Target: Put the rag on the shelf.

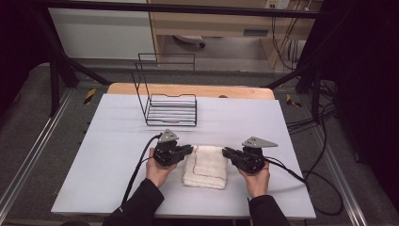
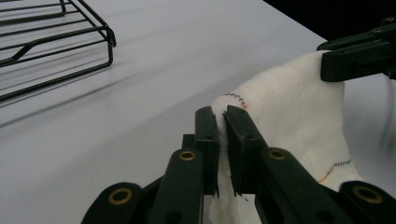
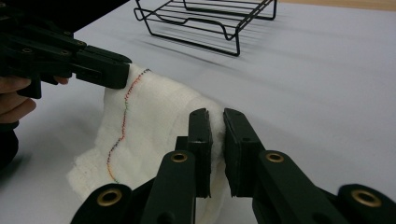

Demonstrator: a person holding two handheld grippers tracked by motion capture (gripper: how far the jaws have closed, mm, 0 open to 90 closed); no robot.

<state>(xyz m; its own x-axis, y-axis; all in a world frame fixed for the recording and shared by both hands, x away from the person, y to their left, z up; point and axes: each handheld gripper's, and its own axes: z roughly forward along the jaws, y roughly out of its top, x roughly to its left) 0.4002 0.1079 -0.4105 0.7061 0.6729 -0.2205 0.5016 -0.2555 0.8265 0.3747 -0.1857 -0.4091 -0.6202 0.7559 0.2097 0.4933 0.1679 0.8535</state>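
Left gripper (image 1: 187, 151) and right gripper (image 1: 228, 152) each pinching far corner of white towel (image 1: 206, 167), lifting that edge off surface (image 1: 113, 155); fold looking barely begun, wire rack (image 1: 169, 109) waiting empty.

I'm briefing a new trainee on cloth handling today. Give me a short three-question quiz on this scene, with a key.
1. True or false: both grippers are clamped on the white folded cloth with multicoloured stitching.
2. Which stands farther from the person on the pale grey table: the cloth or the black wire rack?
3. Multiple choice: the left gripper grips the cloth at
A. its middle
B. a far corner
C. nowhere

Key
1. True: the left gripper and the right gripper each pinch cloth between their jaws.
2. The black wire rack.
3. B, a far corner beside the stitching.
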